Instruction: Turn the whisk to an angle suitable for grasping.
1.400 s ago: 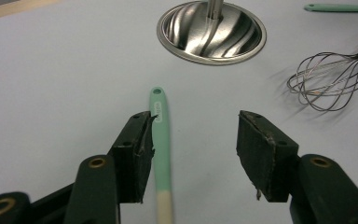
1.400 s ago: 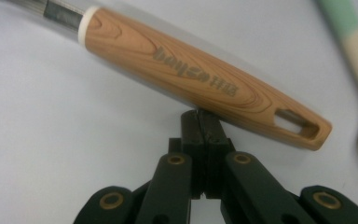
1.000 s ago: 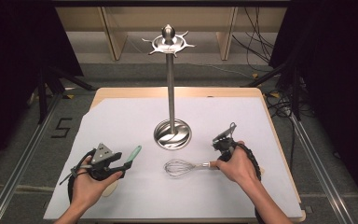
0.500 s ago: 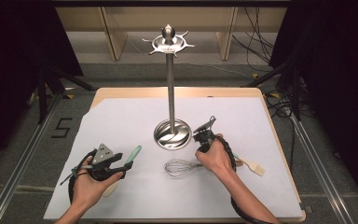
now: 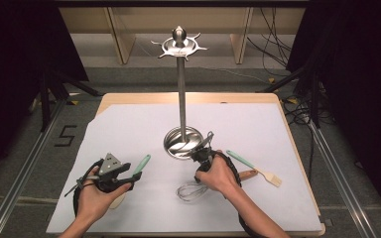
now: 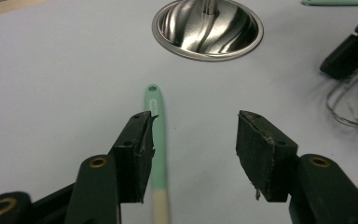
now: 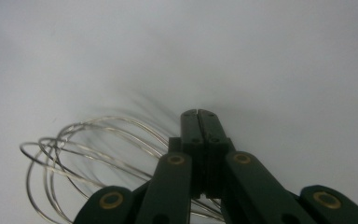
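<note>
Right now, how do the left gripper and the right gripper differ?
The left gripper has its jaws wide open over a mint-handled utensil; the right gripper has its jaws pressed shut. The left gripper is beside the mint handle, the right gripper over the wire whisk. Both have black jaws.

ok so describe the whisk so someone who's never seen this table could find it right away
Start at the tall steel stand whose round base sits mid-table on the white sheet. Come toward the person's side from that base: the whisk lies just under the right hand. It is the one bare wire balloon; the utensils nearby have mint-green handles.
</note>
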A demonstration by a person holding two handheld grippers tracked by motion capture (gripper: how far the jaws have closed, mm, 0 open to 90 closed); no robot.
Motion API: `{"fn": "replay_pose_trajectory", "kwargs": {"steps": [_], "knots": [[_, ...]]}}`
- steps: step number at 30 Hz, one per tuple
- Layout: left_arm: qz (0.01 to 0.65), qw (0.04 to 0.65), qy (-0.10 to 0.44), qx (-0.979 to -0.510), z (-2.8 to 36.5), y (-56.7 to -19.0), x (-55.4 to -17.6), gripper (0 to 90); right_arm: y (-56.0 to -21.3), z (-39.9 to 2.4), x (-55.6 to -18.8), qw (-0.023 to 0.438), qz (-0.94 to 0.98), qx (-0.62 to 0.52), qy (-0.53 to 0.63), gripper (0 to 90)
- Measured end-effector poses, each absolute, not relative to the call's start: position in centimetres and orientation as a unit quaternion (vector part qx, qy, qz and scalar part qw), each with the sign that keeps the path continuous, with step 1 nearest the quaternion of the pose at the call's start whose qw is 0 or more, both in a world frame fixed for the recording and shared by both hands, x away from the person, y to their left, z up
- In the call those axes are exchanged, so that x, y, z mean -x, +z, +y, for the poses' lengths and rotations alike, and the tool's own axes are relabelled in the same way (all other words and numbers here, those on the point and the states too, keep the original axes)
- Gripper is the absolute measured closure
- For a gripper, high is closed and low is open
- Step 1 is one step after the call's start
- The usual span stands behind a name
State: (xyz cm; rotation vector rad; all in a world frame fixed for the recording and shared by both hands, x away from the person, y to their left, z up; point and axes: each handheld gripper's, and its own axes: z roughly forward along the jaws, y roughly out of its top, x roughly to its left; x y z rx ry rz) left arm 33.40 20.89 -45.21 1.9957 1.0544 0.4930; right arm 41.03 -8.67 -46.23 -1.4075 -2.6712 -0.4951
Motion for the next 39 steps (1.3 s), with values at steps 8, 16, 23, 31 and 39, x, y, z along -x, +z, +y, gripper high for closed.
{"fn": "replay_pose_trajectory", "kwargs": {"steps": [8,16,23,31,39], "knots": [[0.418,0.405,0.199,-0.788,20.8,-45.2,-33.3,45.4,-45.9,-8.3,-37.8,0.059,-0.897,0.427,-0.094,90.0],[0.414,0.406,0.198,-0.79,20.6,-45.2,-33.3,45.6,-43.2,-11.9,-36.8,0.008,-0.86,0.477,-0.179,61.3],[0.411,0.405,0.199,-0.792,20.5,-45.1,-33.3,45.6,-41.3,-17.6,-37.1,-0.022,-0.768,0.625,-0.138,44.9],[0.41,0.411,0.199,-0.79,20.1,-45.2,-33.4,45.6,-43.3,-19.4,-37.9,0.013,-0.706,0.696,-0.132,40.6],[0.404,0.405,0.197,-0.796,20.3,-45.2,-33.4,45.8,-44.5,-20.2,-38.7,0.033,-0.697,0.708,-0.107,33.4]]}}
